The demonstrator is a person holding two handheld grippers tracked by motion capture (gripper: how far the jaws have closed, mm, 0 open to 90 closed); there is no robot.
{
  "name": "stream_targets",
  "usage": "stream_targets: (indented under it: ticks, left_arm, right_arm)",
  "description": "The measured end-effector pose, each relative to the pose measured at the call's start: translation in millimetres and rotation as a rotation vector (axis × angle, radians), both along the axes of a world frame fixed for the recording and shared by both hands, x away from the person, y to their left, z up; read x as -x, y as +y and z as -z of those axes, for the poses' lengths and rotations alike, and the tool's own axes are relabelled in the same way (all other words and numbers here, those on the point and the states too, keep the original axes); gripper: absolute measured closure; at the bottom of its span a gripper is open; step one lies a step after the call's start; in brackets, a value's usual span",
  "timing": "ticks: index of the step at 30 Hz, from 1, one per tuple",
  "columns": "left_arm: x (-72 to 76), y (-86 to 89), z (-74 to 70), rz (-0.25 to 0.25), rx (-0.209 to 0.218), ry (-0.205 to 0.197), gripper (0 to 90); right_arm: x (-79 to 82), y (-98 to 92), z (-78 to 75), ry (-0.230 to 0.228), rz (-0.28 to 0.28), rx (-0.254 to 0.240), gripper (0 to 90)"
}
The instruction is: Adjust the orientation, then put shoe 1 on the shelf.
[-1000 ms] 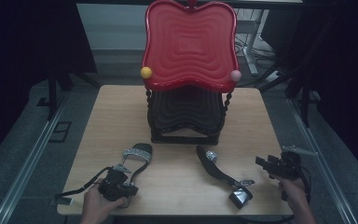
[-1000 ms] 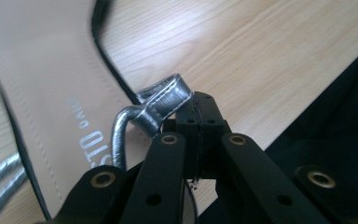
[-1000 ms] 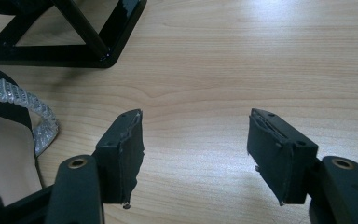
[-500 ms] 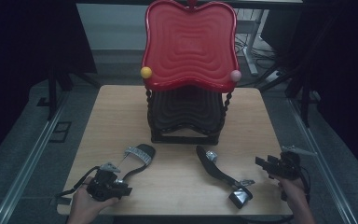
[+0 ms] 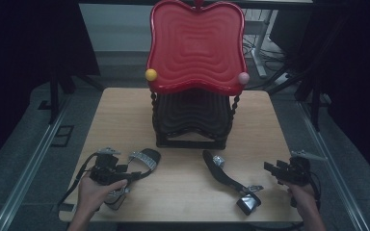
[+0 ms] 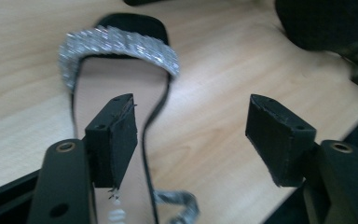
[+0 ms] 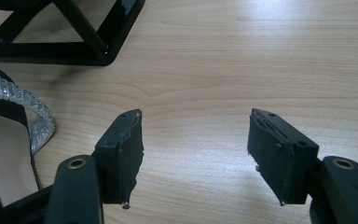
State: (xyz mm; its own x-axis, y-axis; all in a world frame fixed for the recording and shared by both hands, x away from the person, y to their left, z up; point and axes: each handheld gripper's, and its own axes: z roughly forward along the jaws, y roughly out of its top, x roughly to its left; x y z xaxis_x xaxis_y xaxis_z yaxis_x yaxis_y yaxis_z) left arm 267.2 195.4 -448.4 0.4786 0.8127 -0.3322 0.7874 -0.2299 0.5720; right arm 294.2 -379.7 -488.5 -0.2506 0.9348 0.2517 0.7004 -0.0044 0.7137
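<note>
Left tongs [image 6: 191, 135] just opened, empty, over left sandal [image 5: 142, 161] at lower left of tabletop [image 5: 183, 192]. Right tongs [image 7: 196, 154] open, empty. Risk: snagging strap, dragging sandal off edge.

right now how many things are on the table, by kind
sandals: 2, left sandal and right sandal
rack: 1, black rack under a red tray
small balls: 2, yellow ball and pink ball
total: 5
</note>
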Motion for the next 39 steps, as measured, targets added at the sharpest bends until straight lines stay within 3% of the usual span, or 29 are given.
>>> stream_targets:
  ticks: [6, 12, 14, 19, 25, 28, 30, 36, 38, 39]
  left_arm:
    - [-5.0, 2.1, -0.8, -0.034, 0.003, -0.017, 31.7]
    - [-10.1, 5.4, 3.6, -0.036, -0.016, -0.004, 32.5]
    - [-12.3, 4.2, 7.3, -0.037, -0.058, 0.002, 32.6]
    - [-19.0, -1.8, 14.4, -0.029, -0.107, 0.024, 32.2]
    - [-25.1, -8.8, 25.8, -0.009, -0.196, 0.055, 32.2]
    - [-25.8, -6.7, 32.3, -0.019, -0.185, 0.086, 31.0]
    - [-25.7, -3.1, 37.2, -0.021, -0.218, 0.095, 30.7]
    - [-24.8, -0.5, 47.8, -0.025, -0.234, 0.128, 29.7]
    - [-24.4, -3.3, 51.4, -0.008, -0.273, 0.133, 29.5]
    - [-24.1, -5.3, 53.0, -0.012, -0.271, 0.135, 29.5]
  right_arm:
    - [0.4, -0.1, -1.6, -0.018, -0.003, -0.007, 35.7]
    - [0.0, 1.6, -0.5, -0.015, -0.019, 0.006, 35.5]
    - [0.1, 2.1, -0.6, -0.013, -0.021, 0.011, 35.4]
    - [-0.4, 3.4, 0.4, -0.009, -0.023, 0.016, 35.3]
    - [-0.5, 1.3, 0.7, -0.009, -0.017, 0.012, 35.3]
    - [-0.1, 0.3, -0.1, -0.009, -0.017, 0.015, 35.3]
    - [-0.2, 0.4, 0.0, -0.009, -0.017, 0.014, 35.2]
    - [-0.9, 1.0, 1.4, -0.003, -0.016, 0.019, 35.2]
    - [-0.9, 1.7, 1.3, -0.004, -0.017, 0.018, 34.9]
    - [-0.9, 1.9, 1.3, -0.005, -0.016, 0.018, 34.9]
